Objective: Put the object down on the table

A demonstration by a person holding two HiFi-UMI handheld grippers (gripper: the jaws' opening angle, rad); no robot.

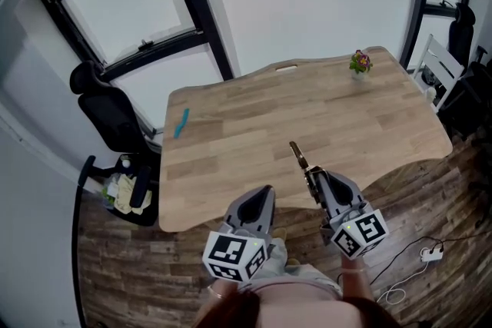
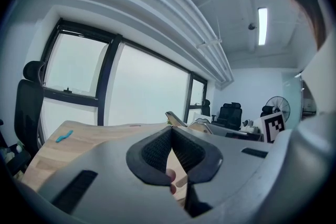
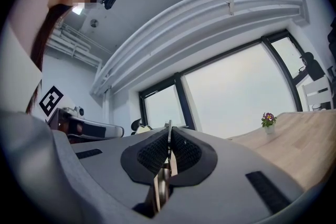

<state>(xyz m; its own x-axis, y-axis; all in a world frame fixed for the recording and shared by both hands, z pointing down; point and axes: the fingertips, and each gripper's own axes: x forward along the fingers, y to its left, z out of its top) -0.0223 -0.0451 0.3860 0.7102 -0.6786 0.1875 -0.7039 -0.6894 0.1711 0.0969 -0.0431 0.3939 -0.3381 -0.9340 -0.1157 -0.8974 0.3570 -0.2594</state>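
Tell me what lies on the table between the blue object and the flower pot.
Nothing: the head view shows only bare wooden table between the blue object and the flower pot.

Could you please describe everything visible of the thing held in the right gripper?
The slender tool is thin and flat, brownish in the head view, a metallic-looking edge in the right gripper view. The right gripper is shut on its near end; the rest sticks out forward over the wooden table, apparently not touching it. Its kind is unclear.
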